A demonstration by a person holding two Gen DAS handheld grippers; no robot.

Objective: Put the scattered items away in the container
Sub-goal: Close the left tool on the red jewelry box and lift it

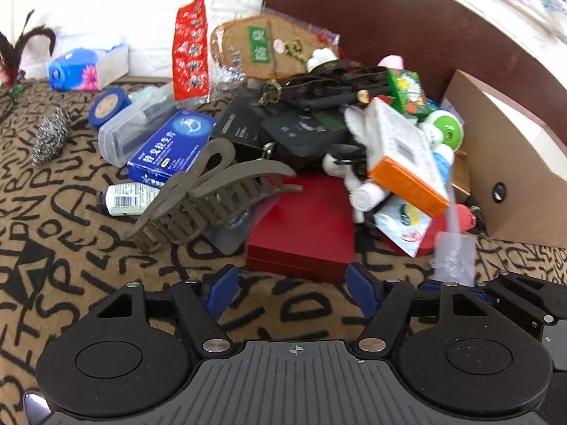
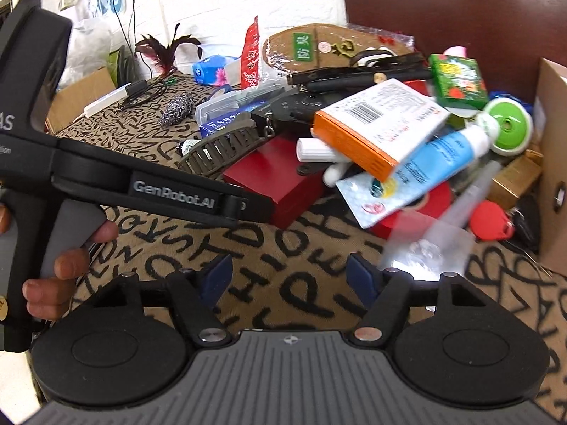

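Hovering short of the heap, your left gripper [image 1: 288, 283] and right gripper [image 2: 288, 276] both have jaws spread with nothing between them, lined up on the flat red hinged box [image 1: 301, 226] at the heap's near edge. The open brown cardboard container [image 1: 510, 173] sits just right of that box. Everything lies on a tan letter-printed blanket [image 1: 71, 233], dark wooden headboard [image 1: 389, 14] behind the box.

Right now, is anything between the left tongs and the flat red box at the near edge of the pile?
Nothing visible. Only bare letter-print cloth lies between the open left tongs and the flat red box. The grey-brown plastic hair claw sits to its left, off that line.
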